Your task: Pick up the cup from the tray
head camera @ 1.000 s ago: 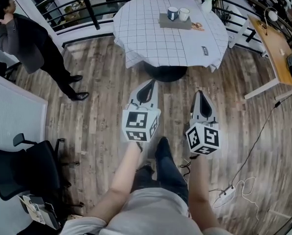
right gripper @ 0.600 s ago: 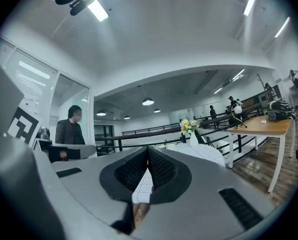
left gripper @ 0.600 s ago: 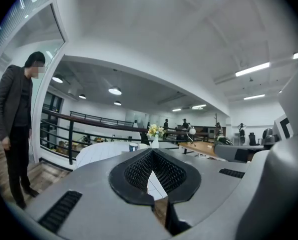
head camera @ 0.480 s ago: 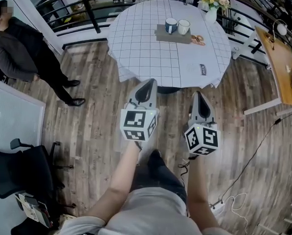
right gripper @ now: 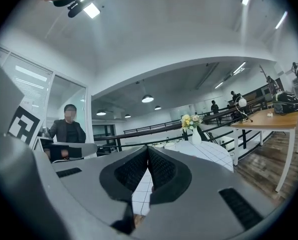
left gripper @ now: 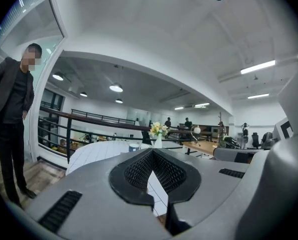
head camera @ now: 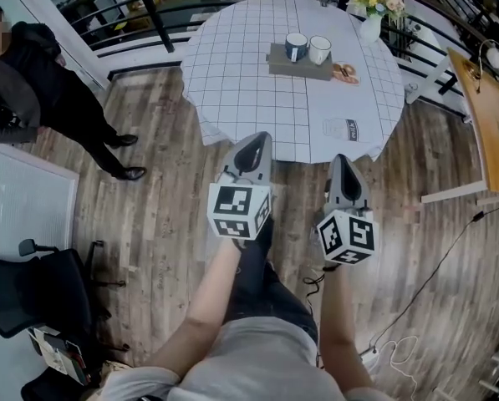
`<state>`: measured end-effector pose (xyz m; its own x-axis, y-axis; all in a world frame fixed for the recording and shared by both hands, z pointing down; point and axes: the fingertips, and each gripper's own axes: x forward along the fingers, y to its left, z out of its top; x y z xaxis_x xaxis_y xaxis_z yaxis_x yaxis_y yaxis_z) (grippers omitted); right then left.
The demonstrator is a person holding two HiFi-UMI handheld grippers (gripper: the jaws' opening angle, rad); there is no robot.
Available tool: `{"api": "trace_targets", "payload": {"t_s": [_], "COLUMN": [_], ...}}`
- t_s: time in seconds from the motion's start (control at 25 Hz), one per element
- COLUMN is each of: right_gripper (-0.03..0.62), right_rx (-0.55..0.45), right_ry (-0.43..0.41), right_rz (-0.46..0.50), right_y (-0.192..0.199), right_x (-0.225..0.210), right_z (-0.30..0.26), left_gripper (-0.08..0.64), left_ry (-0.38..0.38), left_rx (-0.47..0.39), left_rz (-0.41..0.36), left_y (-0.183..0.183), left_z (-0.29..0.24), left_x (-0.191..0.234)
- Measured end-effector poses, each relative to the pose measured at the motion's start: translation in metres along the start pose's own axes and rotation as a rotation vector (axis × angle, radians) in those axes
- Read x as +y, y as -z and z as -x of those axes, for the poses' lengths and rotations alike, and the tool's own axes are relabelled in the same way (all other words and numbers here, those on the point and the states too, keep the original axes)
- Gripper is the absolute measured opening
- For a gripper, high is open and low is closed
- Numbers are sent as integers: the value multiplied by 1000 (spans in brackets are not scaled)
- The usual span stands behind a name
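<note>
A grey tray (head camera: 282,63) lies on the far side of a round table (head camera: 249,73) with a checked white cloth. On the tray stand a dark blue cup (head camera: 296,46) and a white cup (head camera: 319,49), side by side. My left gripper (head camera: 257,139) and my right gripper (head camera: 342,160) hang level at the table's near edge, both shut with nothing in them, well short of the tray. In the left gripper view the blue cup (left gripper: 134,147) shows small beyond the shut jaws. In the right gripper view the cups (right gripper: 165,144) are tiny past the jaw tips.
A vase of flowers (head camera: 371,22) stands at the table's back right, an orange object (head camera: 346,72) beside the tray. A person in dark clothes (head camera: 32,82) stands at the left by a railing (head camera: 149,7). A wooden desk (head camera: 483,107) is at the right, an office chair (head camera: 32,291) at lower left.
Both grippers, still shut, have come forward to the table's near edge. The table and tray now lie closer in the head view.
</note>
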<state>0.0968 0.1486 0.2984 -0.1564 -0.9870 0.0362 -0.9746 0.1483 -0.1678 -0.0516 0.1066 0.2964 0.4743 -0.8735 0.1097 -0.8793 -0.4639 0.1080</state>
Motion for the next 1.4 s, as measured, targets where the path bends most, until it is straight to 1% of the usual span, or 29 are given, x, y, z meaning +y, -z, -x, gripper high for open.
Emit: {"api": "trace_targets", "payload": {"t_s": [0.16,0.44,0.76,0.92,1.08,1.24,1.4], "right_gripper": [8,8,8,8,8,9,9], "right_rx": [6,12,43,69,88,119,139], "right_ry": [1,22,46,54,61,71,59], "right_rz": [-2,-2,-8,-8,-7,-13,-24], "right_y": [3,3,8,15,25,39,50], "right_x": [-7,-25,-45,-58,-69,-79,-89], "right_z": [-31,-102,-181,-223,-258,-287,-314], "left_gripper": [5,5,5,5,5,5,5], "left_ry": [-1,18,53,66,75,82,101], "left_rx": [6,12,45,76,87,117,137], "left_rz": [3,7,10,19,23,44,50], "left_y": [1,-5,-6,0,3,16,26], "left_z": [-31,-103,-180,-220,-254,-283,-309], "left_x": [14,43,73,91,109,121,130]}}
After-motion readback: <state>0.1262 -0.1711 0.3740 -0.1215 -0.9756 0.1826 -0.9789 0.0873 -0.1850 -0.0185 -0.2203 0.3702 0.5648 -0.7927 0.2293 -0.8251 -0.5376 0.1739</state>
